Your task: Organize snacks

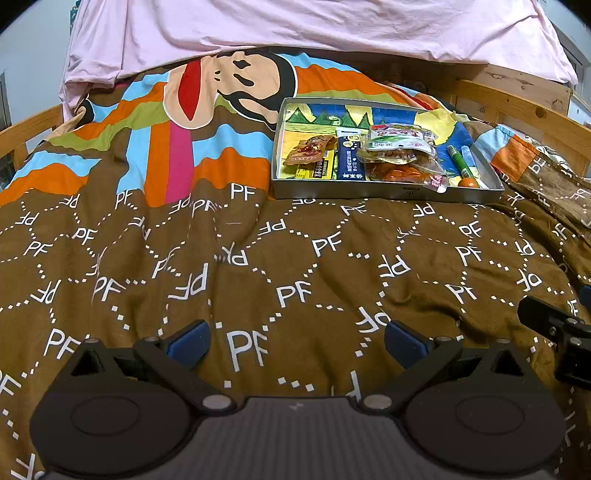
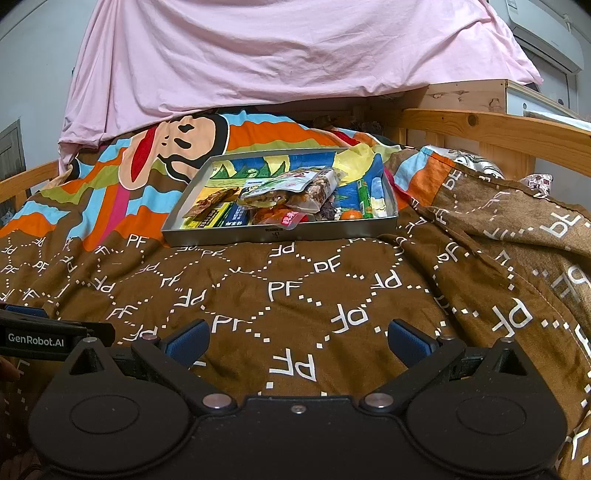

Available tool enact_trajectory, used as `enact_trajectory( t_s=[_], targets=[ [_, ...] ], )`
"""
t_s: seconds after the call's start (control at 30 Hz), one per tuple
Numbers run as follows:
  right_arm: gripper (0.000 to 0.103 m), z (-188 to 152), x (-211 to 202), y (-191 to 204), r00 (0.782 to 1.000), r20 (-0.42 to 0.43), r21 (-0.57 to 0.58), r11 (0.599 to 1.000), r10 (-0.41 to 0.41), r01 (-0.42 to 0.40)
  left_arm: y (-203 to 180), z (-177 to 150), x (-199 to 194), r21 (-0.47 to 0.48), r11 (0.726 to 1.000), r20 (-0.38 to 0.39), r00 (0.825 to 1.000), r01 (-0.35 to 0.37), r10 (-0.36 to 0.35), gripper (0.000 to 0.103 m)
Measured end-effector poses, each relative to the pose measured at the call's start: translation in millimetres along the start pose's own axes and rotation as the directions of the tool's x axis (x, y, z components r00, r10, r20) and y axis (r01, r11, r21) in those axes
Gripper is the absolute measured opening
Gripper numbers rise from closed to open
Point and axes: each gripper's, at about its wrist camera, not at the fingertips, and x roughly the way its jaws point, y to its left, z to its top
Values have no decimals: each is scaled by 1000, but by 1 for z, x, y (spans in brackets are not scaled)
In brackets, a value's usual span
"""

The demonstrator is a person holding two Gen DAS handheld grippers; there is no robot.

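left gripper (image 1: 295, 341): fingers spread wide, blue pads (image 1: 186, 343) apart, nothing between them; it hangs above the brown quilt (image 1: 295, 258) printed with white "pf" letters. the other tool shows as a black part at the right edge of this view, just beside the right finger.

right gripper (image 2: 297, 341): fingers likewise released, blue pads (image 2: 408, 341) well apart and holding nothing, over the same quilt (image 2: 295, 295). the left tool's body, marked "genrobot.ai", lies just left of the left finger.

ahead of both sets of fingers, well apart from them, a shallow grey tray (image 1: 384, 192) rests on the quilt; seen from the left gripper it lies ahead and to the right of the fingers, from the right gripper (image 2: 280, 236) ahead and slightly left. inside the tray lie the snacks: a dark blue packet (image 1: 350, 155) standing lengthwise, a brown pouch (image 1: 308, 149) to its left, a clear bag of nuts (image 1: 397, 146) on top of an orange packet (image 1: 406, 171), a green stick (image 1: 460, 162) and a small orange round piece (image 1: 468, 182) at the near right corner.

beyond the tray, the quilt turns to coloured stripes with a cartoon monkey face (image 1: 236, 85). a pink sheet (image 1: 295, 26) hangs farthest back, and a wooden bed rail (image 2: 498, 129) runs right of the fingers.
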Motion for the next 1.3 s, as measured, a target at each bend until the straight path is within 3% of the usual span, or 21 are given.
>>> enact_trajectory(
  t_s=[1.3],
  targets=[
    [102,-3,1,-2,1000,0,-2,1000,-5,5,-3,1,0,40,999,-32,999,-9,11,102]
  ],
)
